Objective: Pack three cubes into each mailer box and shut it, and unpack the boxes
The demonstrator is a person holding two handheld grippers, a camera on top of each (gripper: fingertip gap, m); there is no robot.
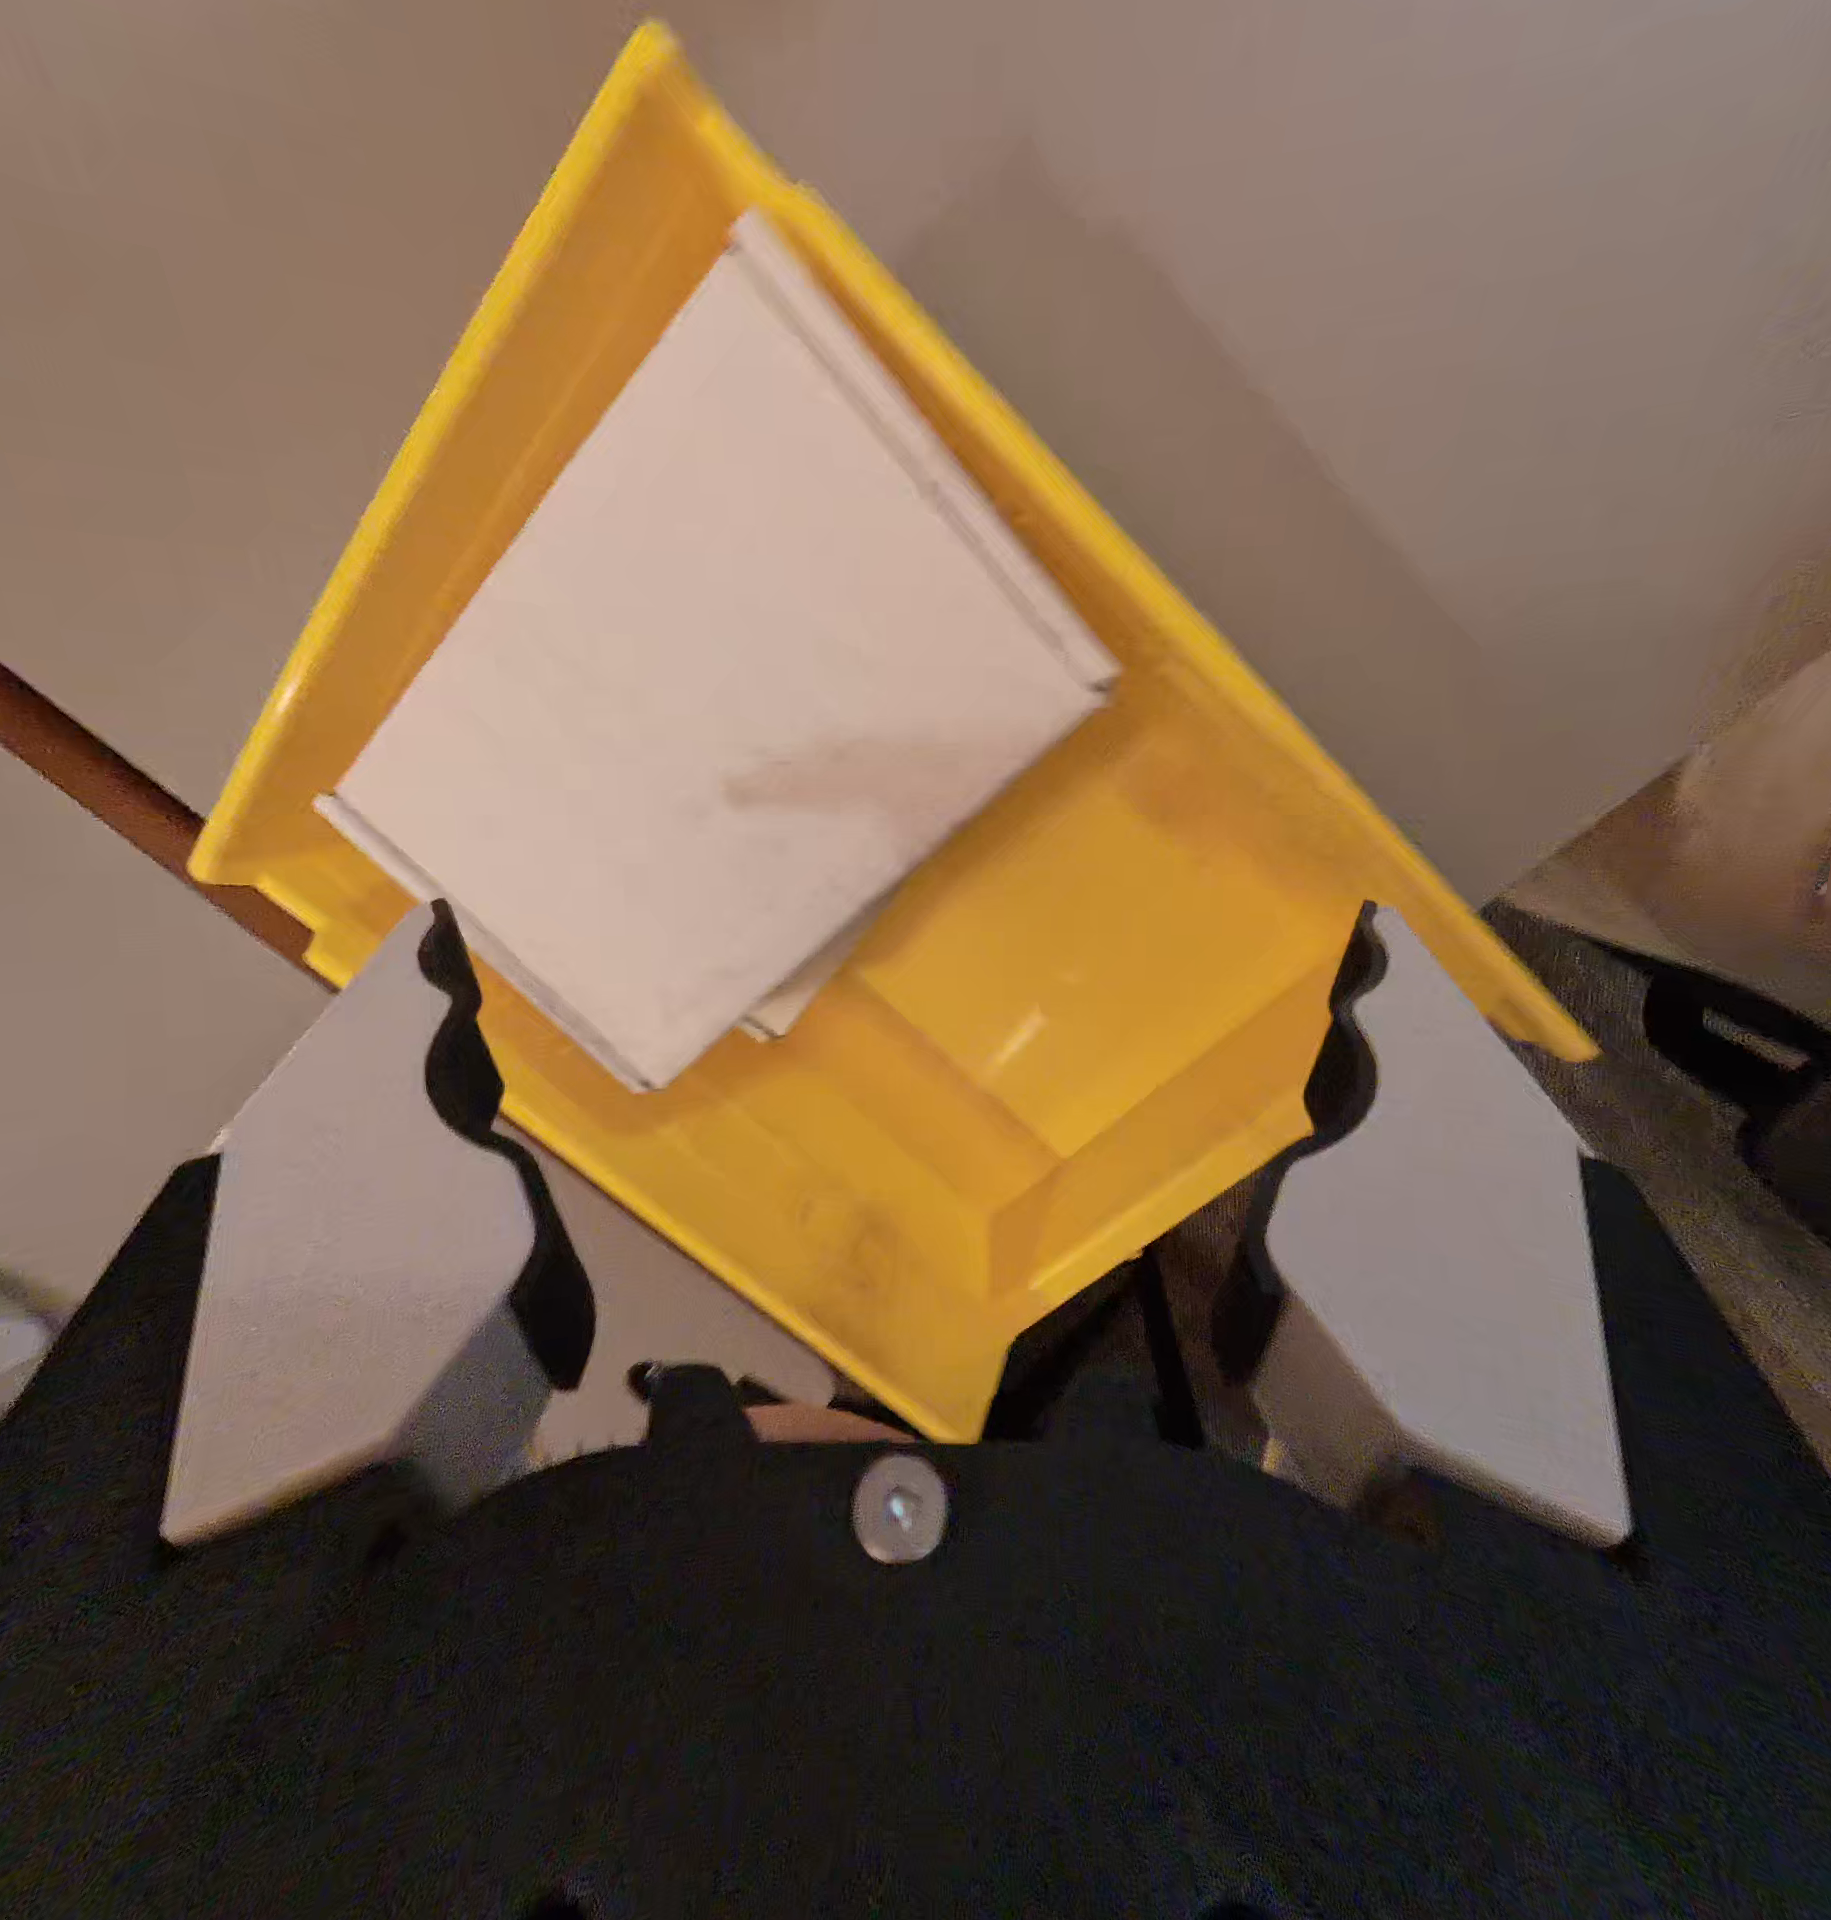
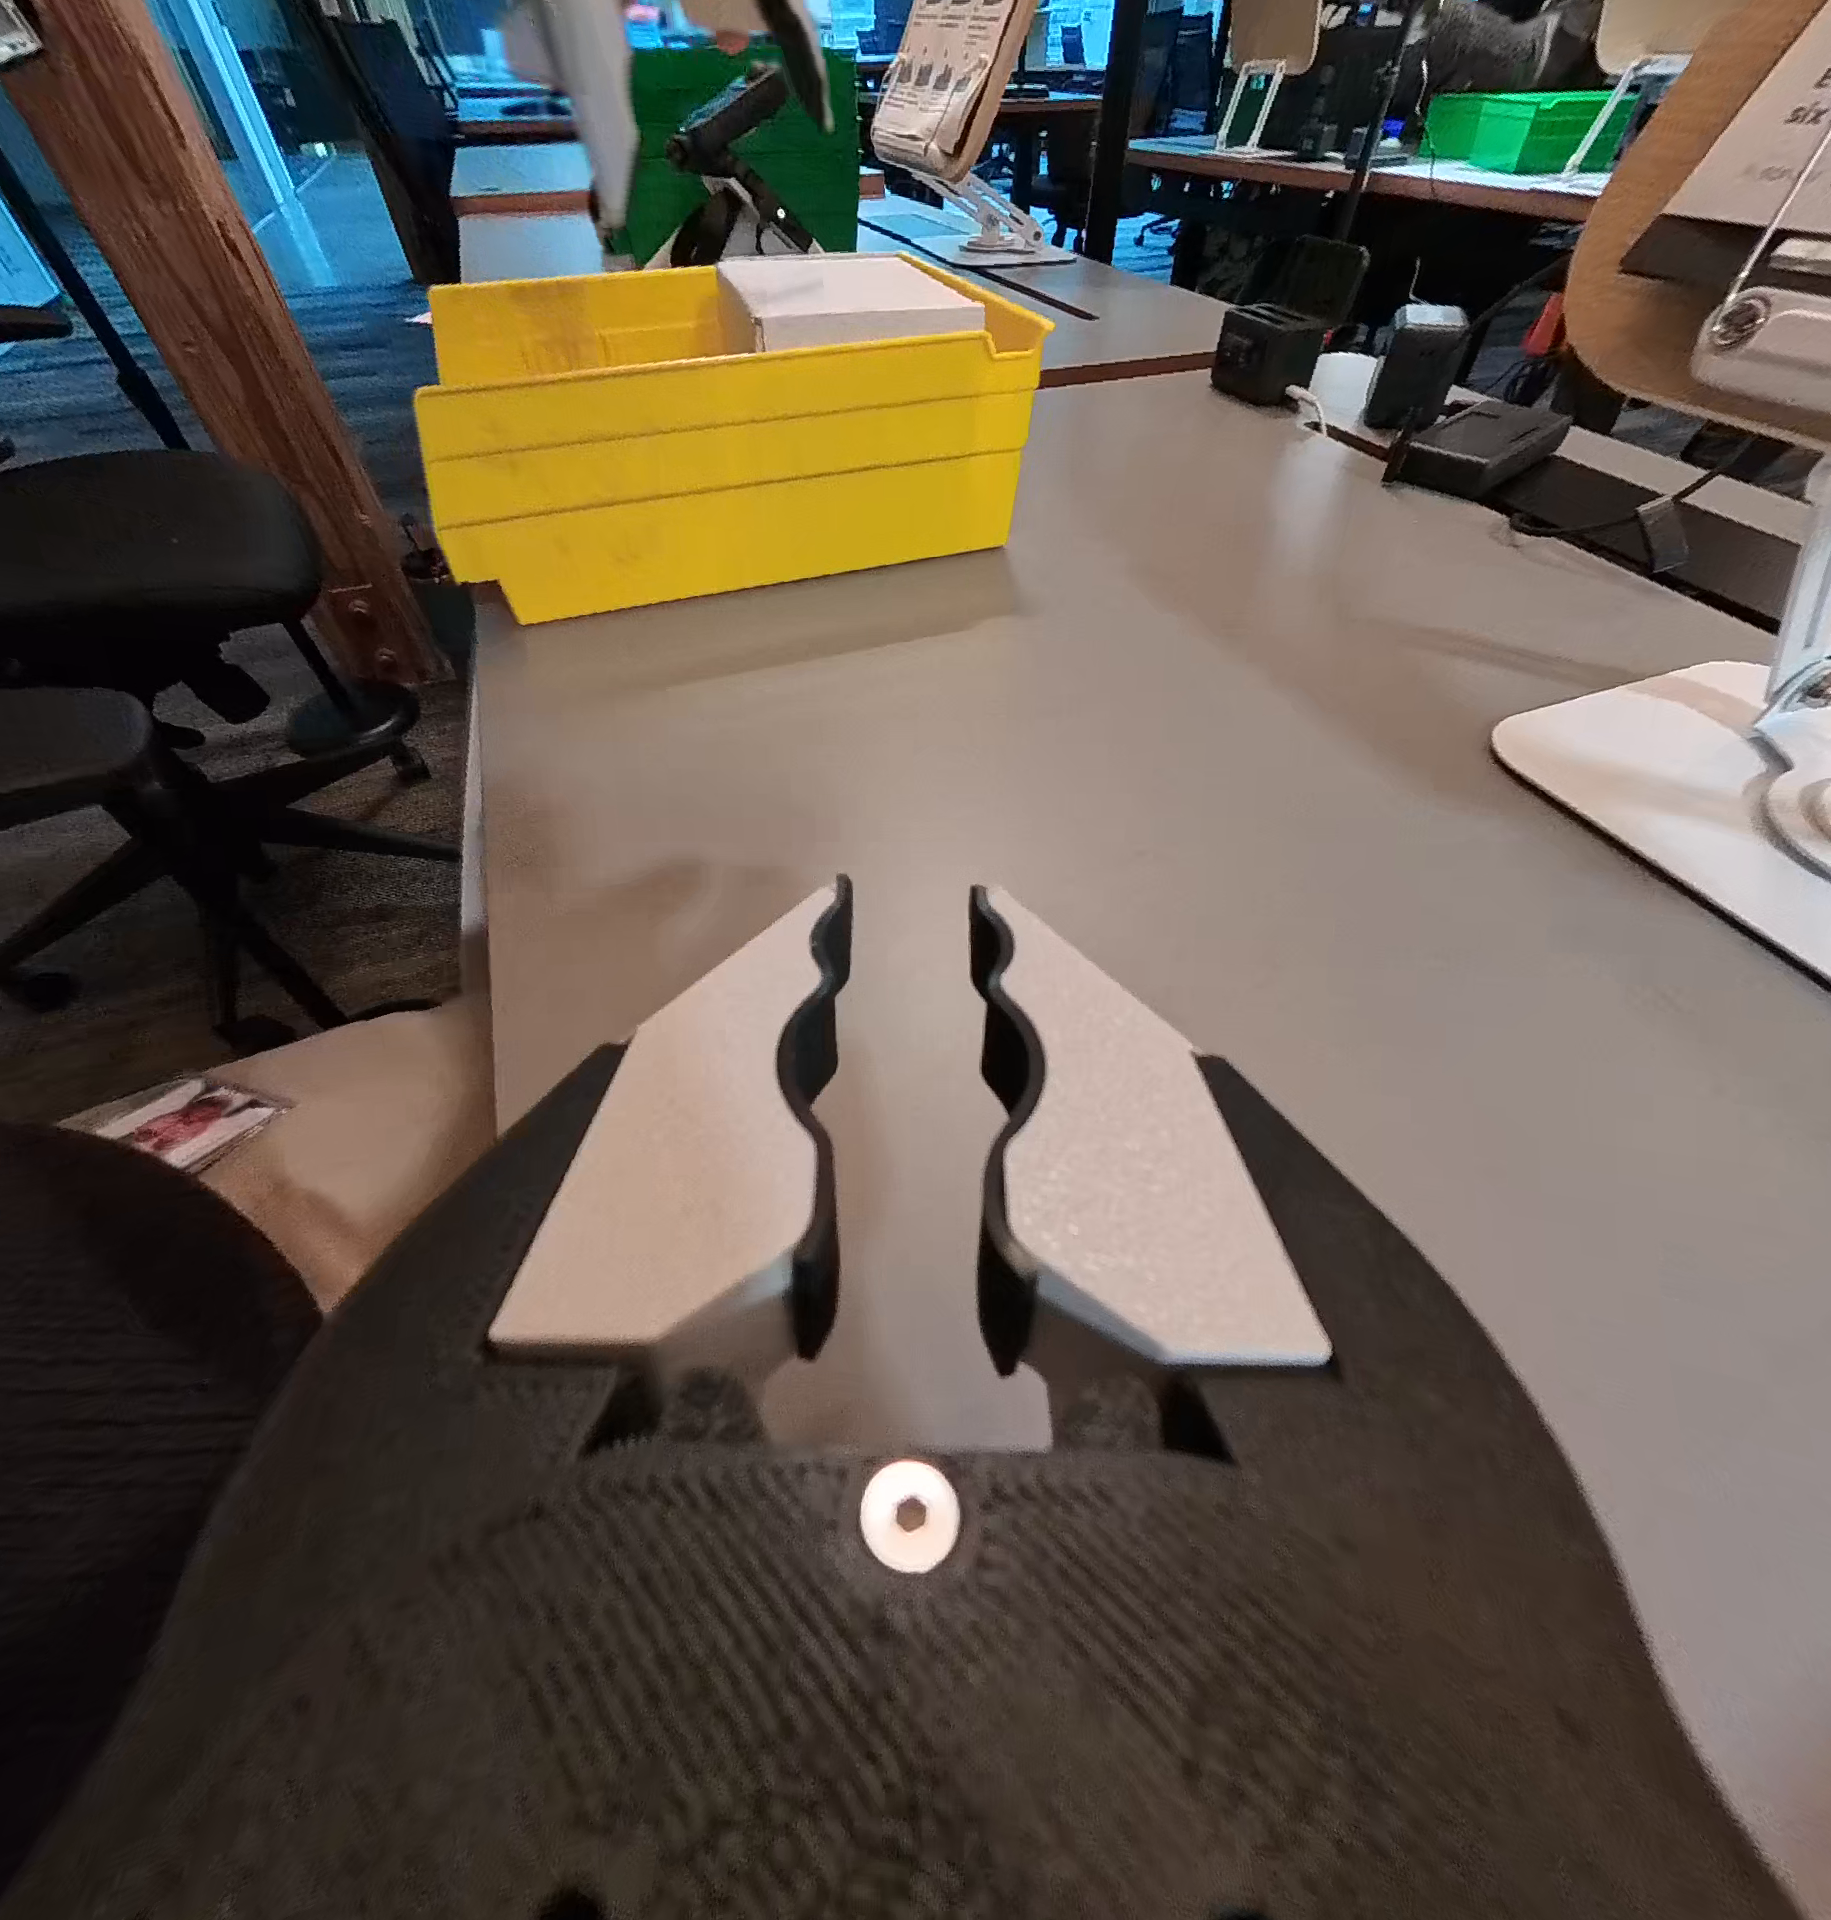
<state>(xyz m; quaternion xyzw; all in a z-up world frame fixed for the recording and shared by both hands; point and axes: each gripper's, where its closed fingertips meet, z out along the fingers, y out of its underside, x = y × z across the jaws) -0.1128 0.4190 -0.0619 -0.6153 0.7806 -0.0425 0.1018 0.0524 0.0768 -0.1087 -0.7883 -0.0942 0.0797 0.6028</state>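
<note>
Item: white mailer box (image 1: 682, 665), closed, flat lid upward. It lies inside the yellow bin (image 1: 994, 1174), at the bin's far end, one corner overhanging the bin's bare near end. A second white edge shows just beneath it, so it may rest on another box; this cannot be confirmed.

Landmark: the yellow bin stands on the grey table (image 2: 1202, 831), at the table's far left corner as the right wrist view shows it.

Left gripper (image 1: 895, 935): directly above the bin, pointing down into it, fingers spread wide, holding nothing. The box corner lies just beside its left finger.

Right gripper (image 2: 909, 894): low over the table, well short of the bin, fingers drawn close with a narrow gap between them, empty.

Handling, judged: paperboard, light even with cubes inside; walls fairly stiff, lid panel likely to give if pinched mid-span. Surface smooth, somewhat slippery against plastic pads. Best hold: across two opposite side walls near a corner. The bin wall crowds the far side, so approach from the bin's bare end.
</note>
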